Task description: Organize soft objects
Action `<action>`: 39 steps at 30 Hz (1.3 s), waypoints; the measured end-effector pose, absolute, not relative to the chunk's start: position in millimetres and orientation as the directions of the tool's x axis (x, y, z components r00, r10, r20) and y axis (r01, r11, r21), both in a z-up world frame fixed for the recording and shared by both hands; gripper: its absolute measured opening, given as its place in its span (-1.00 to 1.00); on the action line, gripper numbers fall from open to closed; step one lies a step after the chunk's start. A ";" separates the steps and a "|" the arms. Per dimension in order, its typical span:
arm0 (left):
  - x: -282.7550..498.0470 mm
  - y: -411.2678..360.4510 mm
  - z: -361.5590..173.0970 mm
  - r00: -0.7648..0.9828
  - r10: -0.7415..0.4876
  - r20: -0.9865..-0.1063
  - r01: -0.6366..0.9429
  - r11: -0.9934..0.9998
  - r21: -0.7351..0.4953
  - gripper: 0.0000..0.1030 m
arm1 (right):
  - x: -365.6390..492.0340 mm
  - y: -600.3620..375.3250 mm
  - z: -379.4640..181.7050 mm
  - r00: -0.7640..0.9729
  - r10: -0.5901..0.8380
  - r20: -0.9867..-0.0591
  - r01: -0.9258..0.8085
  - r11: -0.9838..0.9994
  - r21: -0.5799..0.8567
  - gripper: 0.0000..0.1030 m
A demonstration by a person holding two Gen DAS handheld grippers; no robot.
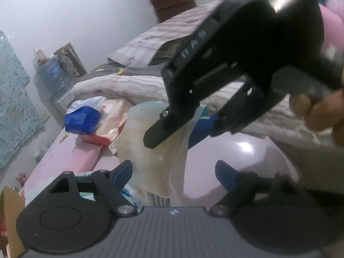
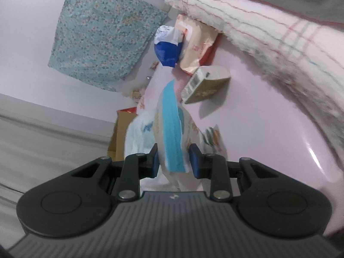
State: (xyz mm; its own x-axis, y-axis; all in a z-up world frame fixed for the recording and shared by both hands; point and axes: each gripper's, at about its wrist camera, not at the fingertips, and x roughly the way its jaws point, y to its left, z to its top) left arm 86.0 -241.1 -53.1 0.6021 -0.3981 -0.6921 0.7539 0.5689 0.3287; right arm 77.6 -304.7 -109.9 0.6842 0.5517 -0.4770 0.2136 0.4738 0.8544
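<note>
My right gripper [image 2: 174, 161] is shut on a soft cream packet with a light blue band [image 2: 172, 129] and holds it above the pink surface [image 2: 268, 129]. In the left wrist view the right gripper [image 1: 182, 126] hangs in front, gripping the same cream packet [image 1: 154, 150] from above. My left gripper [image 1: 174, 172] is open, its blue pads either side of the packet's lower part without closing on it. A blue and white soft pack [image 2: 167, 47] and a peach packet [image 2: 197, 45] lie further off, also in the left wrist view [image 1: 81, 118].
A folded white blanket [image 2: 268, 34] lies along the pink surface's side. A small olive box [image 2: 204, 86] stands beside the packets. A floral cloth [image 2: 103, 32] hangs on the wall. A brown paper bag [image 2: 120, 133] stands by the edge.
</note>
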 end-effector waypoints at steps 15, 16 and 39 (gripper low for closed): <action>66.2 -251.1 -72.4 0.598 -0.381 -0.705 0.767 0.525 0.368 -0.26 | 15.8 -317.5 -96.4 0.640 0.555 -0.532 0.265 0.490 0.831 -0.23; 68.3 -249.0 -71.0 0.595 -0.382 -0.707 0.767 0.533 0.358 -0.29 | 14.0 -317.9 -92.1 0.641 0.556 -0.528 0.256 0.494 0.831 -0.19; 170.3 -90.5 25.0 0.535 -0.532 -0.656 0.414 0.842 -0.346 -0.36 | 175.9 -311.1 5.3 0.695 0.403 -0.595 -0.017 0.837 0.548 0.63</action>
State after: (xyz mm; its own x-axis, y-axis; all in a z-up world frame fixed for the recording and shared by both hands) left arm 170.3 -90.5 25.0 0.5352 -0.5323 -0.6559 0.4141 0.8421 -0.3455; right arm 175.9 -311.1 5.3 0.6954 0.4034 -0.5948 -0.0169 0.8366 0.5476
